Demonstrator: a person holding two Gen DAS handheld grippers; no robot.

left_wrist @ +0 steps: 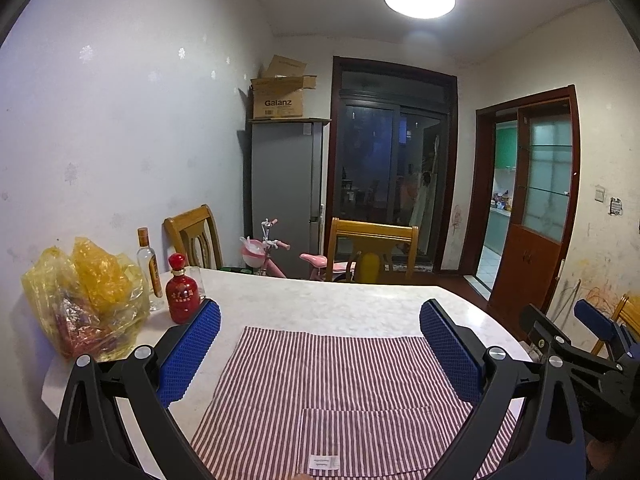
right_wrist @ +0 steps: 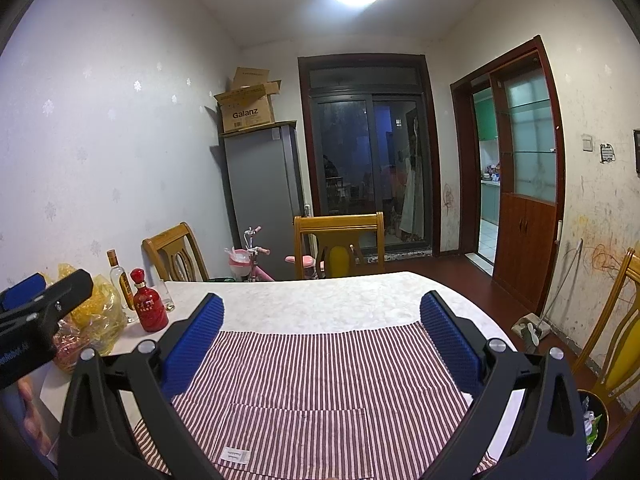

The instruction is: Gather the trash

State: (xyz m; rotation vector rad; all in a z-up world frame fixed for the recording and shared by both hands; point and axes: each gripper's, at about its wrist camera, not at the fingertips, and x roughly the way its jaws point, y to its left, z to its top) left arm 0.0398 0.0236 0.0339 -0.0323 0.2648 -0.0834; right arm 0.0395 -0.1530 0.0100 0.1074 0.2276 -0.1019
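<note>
Recorded at the far left of the table: a crumpled yellow plastic bag, its reddish contents too blurred to name; could not be classed as refuse or as shopping. Noted just beside it, upright: a clear bottle, a red bottle and a small glass partly hidden behind the red one. Found the left gripper hovering over the near side of the table, jaws spread wide, nothing between the pads. Found a striped cloth laid flat beneath both grippers, pocket and small label toward the camera, label print illegible, near hem cut off by the frame. Found the right gripper alongside, likewise spread wide and empty. Located low at the far right, past the table edge: a dark bin — crumpled white and green scraps inside, lower part cut off. Saw no loose litter on the bare tabletop. Judged consistent with two stages: collection with the litter lying out of frame, or collection done with the litter in the bin. Judged no step settled by these views — no pick prescribed. Judged, for any grasp near the bottles: slow closure required, with care against tipping the glass.
</note>
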